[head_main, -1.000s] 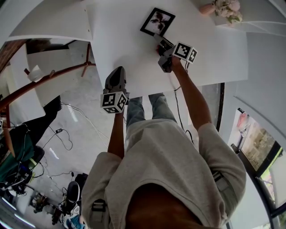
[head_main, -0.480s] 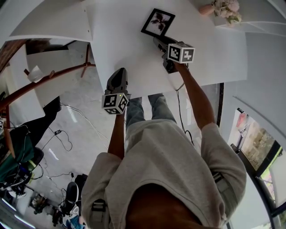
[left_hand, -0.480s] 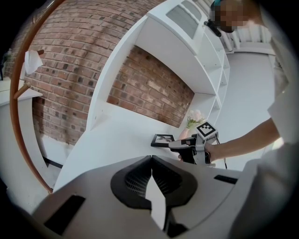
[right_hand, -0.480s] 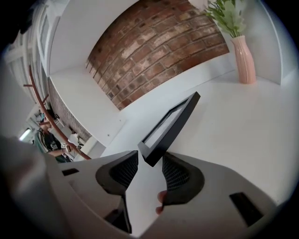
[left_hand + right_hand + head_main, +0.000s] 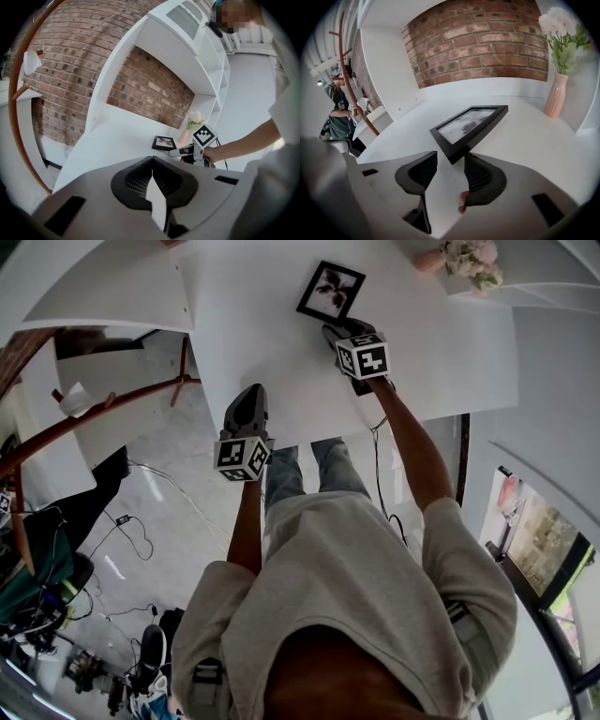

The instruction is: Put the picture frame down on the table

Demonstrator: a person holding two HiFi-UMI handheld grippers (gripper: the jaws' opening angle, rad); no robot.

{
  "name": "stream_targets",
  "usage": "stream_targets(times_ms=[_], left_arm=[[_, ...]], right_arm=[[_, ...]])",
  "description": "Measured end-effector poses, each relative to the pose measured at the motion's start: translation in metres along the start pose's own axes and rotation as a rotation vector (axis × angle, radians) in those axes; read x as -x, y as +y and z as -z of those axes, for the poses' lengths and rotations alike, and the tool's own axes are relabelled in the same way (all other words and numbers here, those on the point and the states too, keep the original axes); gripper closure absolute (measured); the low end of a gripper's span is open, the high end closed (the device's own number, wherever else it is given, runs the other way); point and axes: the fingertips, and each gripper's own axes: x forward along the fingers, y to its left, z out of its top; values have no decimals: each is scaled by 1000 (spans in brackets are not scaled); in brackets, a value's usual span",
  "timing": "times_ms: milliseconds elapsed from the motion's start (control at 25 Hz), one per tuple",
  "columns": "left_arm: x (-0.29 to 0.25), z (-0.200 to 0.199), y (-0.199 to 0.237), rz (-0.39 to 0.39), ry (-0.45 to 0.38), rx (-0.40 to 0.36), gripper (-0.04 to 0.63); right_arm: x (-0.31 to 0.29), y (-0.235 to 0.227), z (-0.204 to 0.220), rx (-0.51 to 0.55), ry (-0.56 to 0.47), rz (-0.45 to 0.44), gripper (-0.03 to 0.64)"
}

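The black picture frame [image 5: 330, 291] lies flat on the white table [image 5: 253, 324], a dark print showing under its glass. My right gripper [image 5: 337, 332] stands open just before the frame's near corner. In the right gripper view that corner of the frame [image 5: 469, 123] pokes between the spread jaws of the right gripper [image 5: 450, 157] without touching either pad. My left gripper [image 5: 248, 399] hangs at the table's near edge, shut and empty. The left gripper view shows its closed tips [image 5: 152, 161], with the frame [image 5: 164, 142] and the right gripper [image 5: 180, 151] far ahead.
A pink vase with pale flowers [image 5: 466, 257] stands at the table's far right, right of the frame [image 5: 557, 93]. A brick wall backs the table. A curved wooden rail [image 5: 94, 409] and cluttered floor lie to the left. White shelving rises at the right.
The right gripper's marker cube has swung left and slightly away from me, its jaws staying at the frame's near corner. Frame and left gripper have not moved.
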Motion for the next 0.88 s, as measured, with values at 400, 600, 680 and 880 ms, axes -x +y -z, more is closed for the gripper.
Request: stream_targets(times_ms=[400, 600, 680, 880], left_arm=[[-3, -4, 2, -1, -3, 9, 578], [-6, -6, 1, 3, -6, 9, 578], [-6, -5, 1, 3, -3, 8, 578], [-9, -7, 0, 7, -4, 6, 578]], right_arm=[[0, -5, 8, 14, 65, 41, 423], [2, -7, 9, 13, 67, 42, 425], [3, -8, 10, 12, 67, 45, 425], [9, -11, 9, 11, 45, 51, 429]])
